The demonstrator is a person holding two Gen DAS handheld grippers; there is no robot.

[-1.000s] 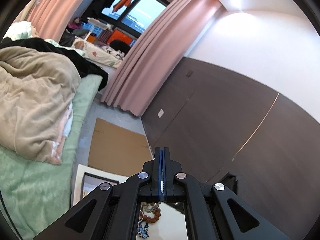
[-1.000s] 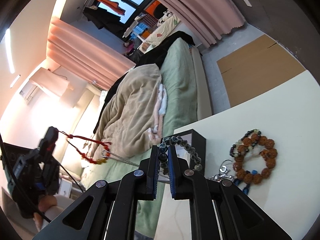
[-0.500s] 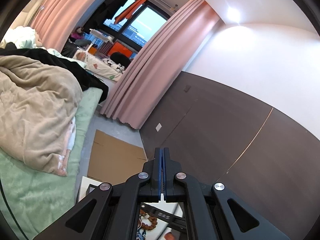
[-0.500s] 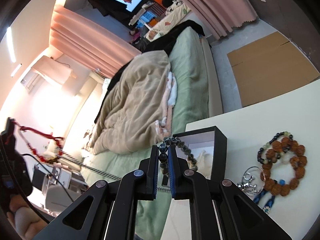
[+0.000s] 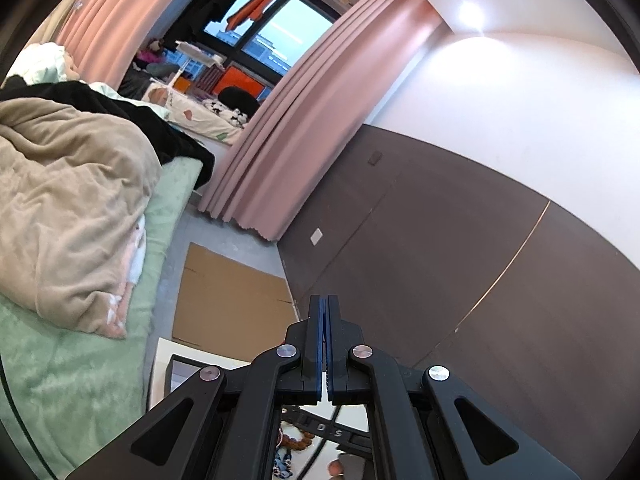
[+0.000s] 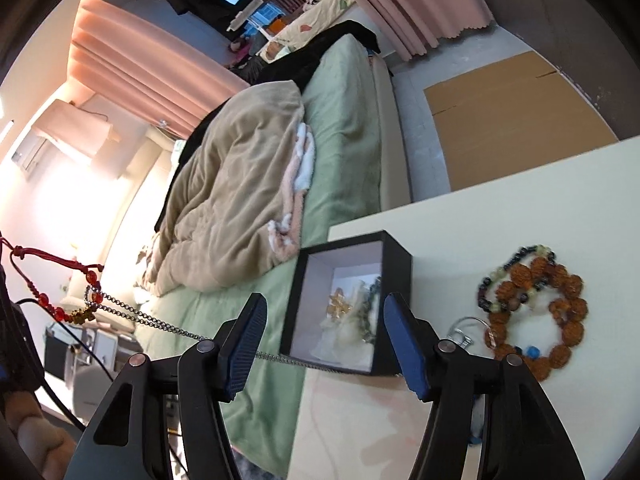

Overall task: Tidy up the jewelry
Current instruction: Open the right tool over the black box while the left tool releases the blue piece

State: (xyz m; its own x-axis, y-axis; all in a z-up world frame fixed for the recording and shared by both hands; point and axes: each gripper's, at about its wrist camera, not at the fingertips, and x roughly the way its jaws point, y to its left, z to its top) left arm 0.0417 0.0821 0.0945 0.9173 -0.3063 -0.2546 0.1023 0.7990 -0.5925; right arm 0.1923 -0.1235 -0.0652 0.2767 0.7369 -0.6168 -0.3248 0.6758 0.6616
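My right gripper (image 6: pixel 325 300) hangs just above the open black box (image 6: pixel 396 264), its jaws opening wide with nothing pressed between them. A dark bead bracelet (image 6: pixel 373 290) lies blurred against the box's right inner wall, beside an amber piece (image 6: pixel 339 305). A brown bead bracelet (image 6: pixel 560 312) and a silver item (image 6: pixel 464 332) rest on the white table (image 6: pixel 500 208). At the far left a red cord bracelet (image 6: pixel 52 276) hangs with a silver chain (image 6: pixel 160 322) that runs to the box's front rim. My left gripper (image 5: pixel 325 300) is shut, and the cord leads up to it.
A bed with a green sheet (image 6: pixel 348 120) and a beige blanket (image 6: pixel 236 184) stands beyond the table's edge. Flat cardboard (image 6: pixel 516 112) lies on the floor by pink curtains (image 5: pixel 288 140). A dark wall panel (image 5: pixel 440 260) fills the right of the left wrist view.
My right gripper went from shut on the dark bead bracelet to open, and the bracelet now lies in the box. The right view came lower and nearer to the box.
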